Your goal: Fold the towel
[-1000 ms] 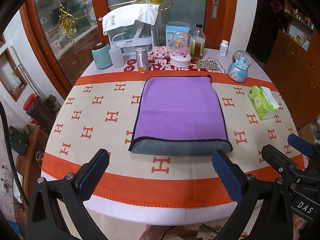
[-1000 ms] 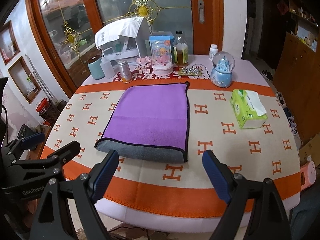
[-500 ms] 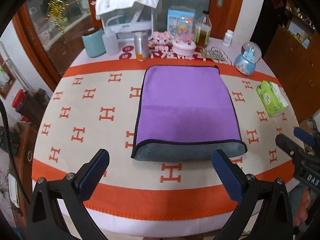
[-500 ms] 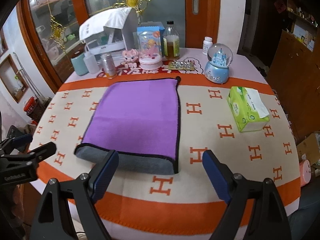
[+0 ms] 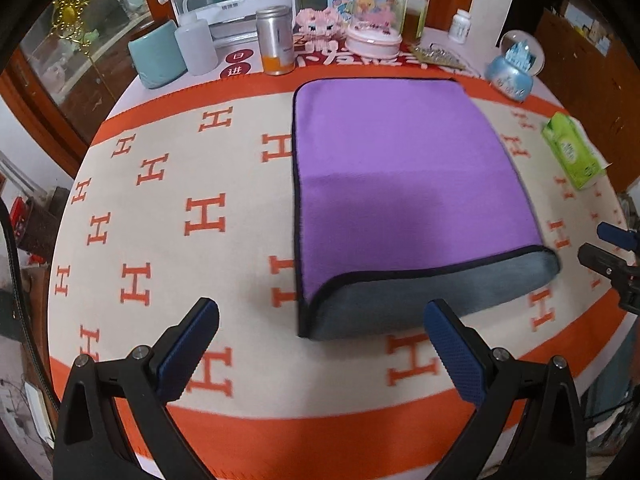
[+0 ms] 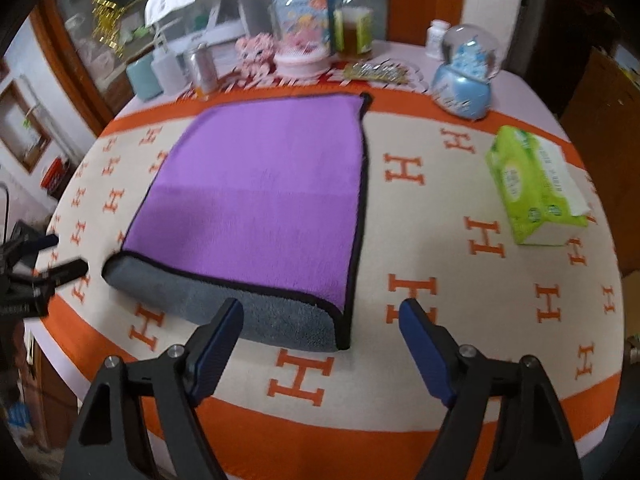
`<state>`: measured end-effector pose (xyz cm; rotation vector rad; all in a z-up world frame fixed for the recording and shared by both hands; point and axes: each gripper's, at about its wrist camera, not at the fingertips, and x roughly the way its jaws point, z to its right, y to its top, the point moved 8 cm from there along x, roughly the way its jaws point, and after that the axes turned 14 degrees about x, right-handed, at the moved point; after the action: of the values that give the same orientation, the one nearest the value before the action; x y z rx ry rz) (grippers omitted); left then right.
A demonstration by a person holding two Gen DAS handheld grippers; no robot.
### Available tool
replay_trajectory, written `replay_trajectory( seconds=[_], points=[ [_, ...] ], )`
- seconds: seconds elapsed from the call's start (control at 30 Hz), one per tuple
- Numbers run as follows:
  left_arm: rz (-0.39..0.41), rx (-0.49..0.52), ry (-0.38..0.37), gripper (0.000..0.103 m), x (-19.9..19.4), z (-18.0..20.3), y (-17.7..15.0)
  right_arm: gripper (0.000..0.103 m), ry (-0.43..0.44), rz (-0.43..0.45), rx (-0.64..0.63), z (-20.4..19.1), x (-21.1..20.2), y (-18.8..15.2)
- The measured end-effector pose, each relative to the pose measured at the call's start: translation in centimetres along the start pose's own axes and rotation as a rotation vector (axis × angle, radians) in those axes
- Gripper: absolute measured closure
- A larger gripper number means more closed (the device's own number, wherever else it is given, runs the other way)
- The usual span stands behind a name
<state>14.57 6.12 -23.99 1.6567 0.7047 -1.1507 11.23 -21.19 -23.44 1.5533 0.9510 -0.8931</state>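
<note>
You held your left gripper (image 5: 320, 344) spread wide and empty above the near part of the tablecloth (image 5: 168, 184), its right finger (image 5: 454, 354) just short of the towel's grey near edge and its left finger over bare cloth. The towel (image 5: 404, 168) lay flat ahead of it and a little to the right, folded over once, purple side up with a grey strip showing along the near edge and a black hem around it. To the left of that gripper you had a broad stretch of patterned cloth with nothing on it. Your right gripper (image 6: 320, 344) was also spread wide and held nothing; its left finger (image 6: 218, 346) overlapped the towel's (image 6: 260, 184) grey near edge in that view, and whether it touched I cannot tell, while the near right corner sat between the fingers. Ahead and to the right of it, a green tissue pack (image 6: 536, 188) stood well apart from the towel's right hem, with open cloth between. Beyond the towel's far edge, a snow globe (image 6: 466, 76) and a metal can (image 5: 275, 42) crowded the table's far side.
</note>
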Motion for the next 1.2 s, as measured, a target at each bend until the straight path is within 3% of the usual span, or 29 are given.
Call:
replay_trajectory(
  seconds=[0.2, 0.63, 1.2],
  points=[
    [-0.037, 0.01, -0.119, 0.008, 3.1, -1.2, -0.3, 0.044, 0.04, -0.087, -0.069, 0.2, 3.3, -0.9],
    [-0.046, 0.084, -0.316, 0.03, 5.5, 0.0, 1.1, 0.06, 0.123, -0.187, -0.105, 0.5, 5.9, -0.7],
    [-0.094, 0.133, -0.371, 0.032, 6.7, 1.1, 1.0, 0.067, 0.142, -0.208, -0.1, 1.3, 5.9, -0.9]
  ],
)
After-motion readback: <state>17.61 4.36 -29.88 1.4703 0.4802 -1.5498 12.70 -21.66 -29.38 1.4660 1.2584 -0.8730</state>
